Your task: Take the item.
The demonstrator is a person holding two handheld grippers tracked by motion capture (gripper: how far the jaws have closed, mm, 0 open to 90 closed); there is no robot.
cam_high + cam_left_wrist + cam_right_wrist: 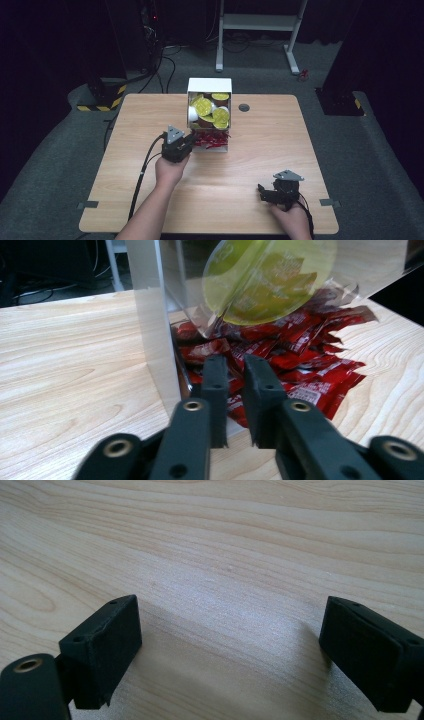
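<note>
— Left side? Left forearm runs from the near edge toward the table's middle; left gripper (186,141) points far, level, jaws drawn nearly together.

— Right? Right hand (292,218) low at the near right; right gripper (264,192) aims left, jaws spread wide.

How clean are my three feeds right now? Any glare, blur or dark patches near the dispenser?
High view: table evenly lit, room behind dark. Left gripper view: the clear dispenser wall reflects, the yellow-lidded cup smears behind it, the red packets stay sharp beyond the left gripper. Right gripper view: wood grain soft, shadow beneath the right gripper.
</note>
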